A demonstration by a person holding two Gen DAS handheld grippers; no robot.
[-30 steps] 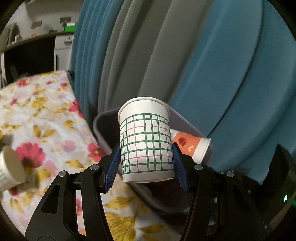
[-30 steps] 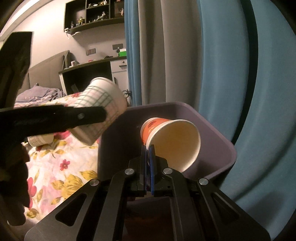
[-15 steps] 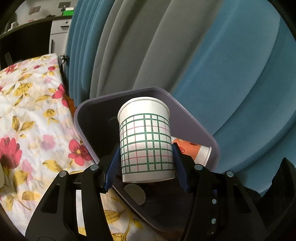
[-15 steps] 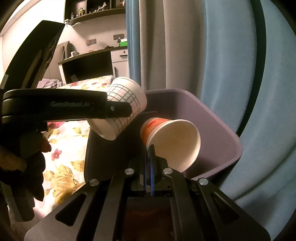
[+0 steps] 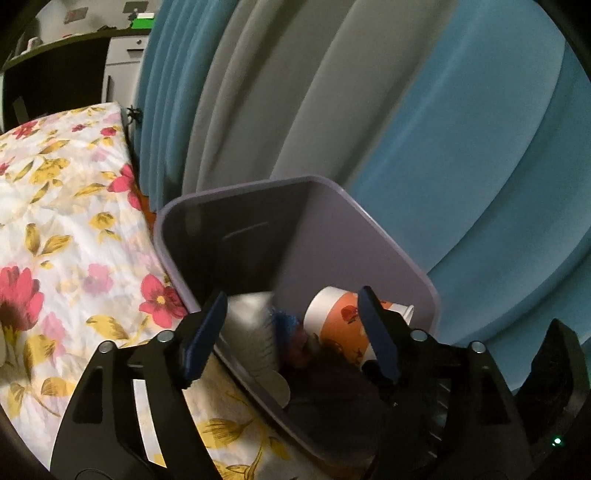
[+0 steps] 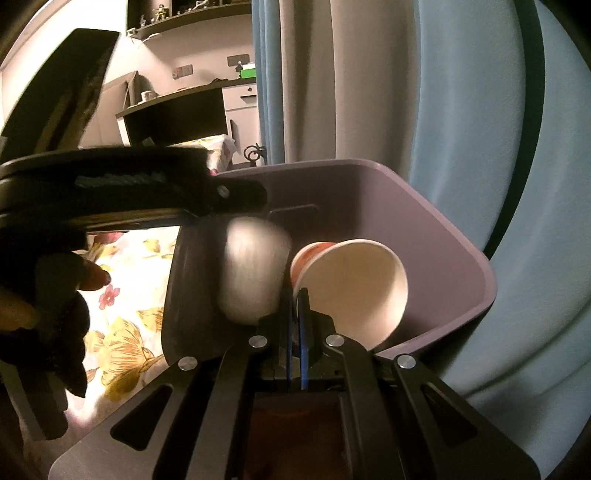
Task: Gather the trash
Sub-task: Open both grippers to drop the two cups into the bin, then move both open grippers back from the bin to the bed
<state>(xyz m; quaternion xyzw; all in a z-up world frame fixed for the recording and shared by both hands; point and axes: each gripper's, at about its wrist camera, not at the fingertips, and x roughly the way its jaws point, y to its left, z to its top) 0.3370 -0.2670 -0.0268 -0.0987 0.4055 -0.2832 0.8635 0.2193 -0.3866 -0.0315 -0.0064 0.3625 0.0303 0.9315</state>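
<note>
Left wrist view: looks forward and downward along its jaws, close above the purple bin [image 5: 369,236], bed [image 5: 66,236] at left, curtain [image 5: 406,92] behind.
Right wrist view: close to the bin's rim [image 6: 369,164], facing downward into it, shelves [image 6: 184,22] far behind.
Shared: bin, orange cup [image 5: 343,321] [image 6: 354,291], curtain, bed.

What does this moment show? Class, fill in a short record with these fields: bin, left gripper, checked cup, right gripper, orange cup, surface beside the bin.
bin: purple bin, open-topped, some trash already inside
left gripper: left gripper over the bin; jaws have just been opening, nothing pinched
checked cup: blurred white cup apart from the pads, inside the bin
right gripper: right gripper shut on the orange cup's rim
orange cup: orange cup held over the bin, mouth towards the right wrist camera
surface beside the bin: floral bedspread
</note>
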